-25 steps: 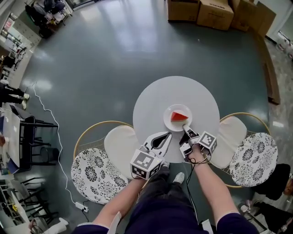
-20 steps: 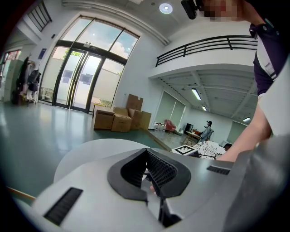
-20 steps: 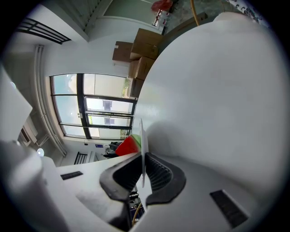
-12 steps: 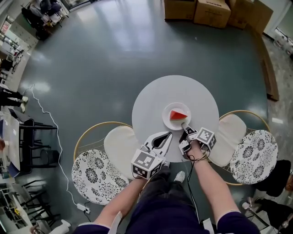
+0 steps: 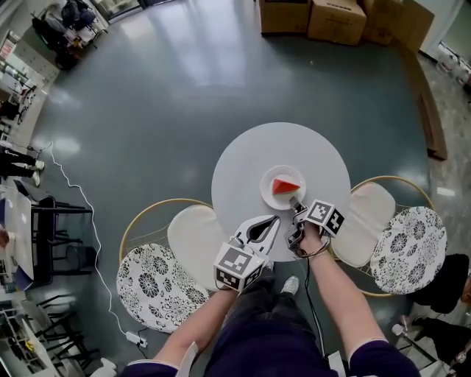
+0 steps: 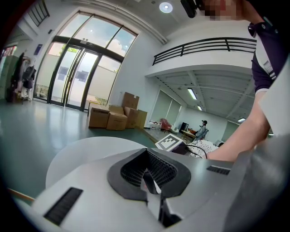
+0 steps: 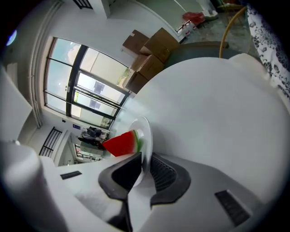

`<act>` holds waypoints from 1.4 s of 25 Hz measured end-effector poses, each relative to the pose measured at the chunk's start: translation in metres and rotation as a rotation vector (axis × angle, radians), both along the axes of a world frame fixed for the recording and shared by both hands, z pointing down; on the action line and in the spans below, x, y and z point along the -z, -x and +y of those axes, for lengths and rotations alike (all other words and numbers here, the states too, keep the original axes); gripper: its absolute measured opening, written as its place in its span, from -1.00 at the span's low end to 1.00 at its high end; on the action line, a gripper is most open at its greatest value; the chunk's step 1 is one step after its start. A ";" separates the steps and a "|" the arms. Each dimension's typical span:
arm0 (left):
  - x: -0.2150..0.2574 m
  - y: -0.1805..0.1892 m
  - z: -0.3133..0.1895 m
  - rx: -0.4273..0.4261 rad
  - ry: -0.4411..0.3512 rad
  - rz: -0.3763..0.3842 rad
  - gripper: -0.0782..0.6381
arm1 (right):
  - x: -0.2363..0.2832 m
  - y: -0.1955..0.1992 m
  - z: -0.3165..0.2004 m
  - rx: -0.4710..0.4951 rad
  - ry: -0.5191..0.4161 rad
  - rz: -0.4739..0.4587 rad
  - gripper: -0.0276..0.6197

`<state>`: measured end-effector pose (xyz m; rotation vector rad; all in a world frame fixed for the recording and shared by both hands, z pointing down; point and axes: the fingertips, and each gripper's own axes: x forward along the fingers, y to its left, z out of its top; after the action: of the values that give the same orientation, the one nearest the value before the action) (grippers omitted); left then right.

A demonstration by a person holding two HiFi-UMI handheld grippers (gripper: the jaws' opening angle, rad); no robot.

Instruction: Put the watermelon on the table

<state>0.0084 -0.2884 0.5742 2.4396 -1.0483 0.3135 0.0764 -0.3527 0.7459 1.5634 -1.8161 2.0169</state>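
Head view: a round white table sits at the centre of the frame. A white plate lies on its lower half, and the red watermelon slice rests on that plate. The right gripper reaches up from the lower right, with its tips at the plate's lower rim. The left gripper lies just left of it, at the table's lower edge and apart from the plate. Cardboard boxes stand at the top edge.

Left gripper view: the left gripper has its jaw tips drawn together with nothing between them. The table curves across the middle left, and the boxes stand beyond it by the glass doors.

Right gripper view: the right gripper has its jaws opening. The plate rim stands between them, with a gap on one side. The watermelon lies on the plate at centre left, and the table fills the right.
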 end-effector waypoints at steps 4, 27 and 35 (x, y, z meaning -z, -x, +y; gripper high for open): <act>-0.001 0.001 0.001 0.002 0.005 0.001 -0.77 | -0.004 -0.004 0.001 0.041 0.023 0.130 -0.74; 0.034 -0.014 0.002 -0.020 -0.064 0.019 -0.77 | 0.116 -0.024 -0.006 0.364 -0.518 0.585 -0.77; 0.077 -0.023 0.014 -0.048 -0.168 -0.004 -0.77 | 0.221 -0.019 0.019 0.422 -0.862 0.652 -0.90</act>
<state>0.0313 -0.2741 0.4968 2.6174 -1.0573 0.2557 0.0953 -0.3336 0.5251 1.4783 -2.4874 0.4356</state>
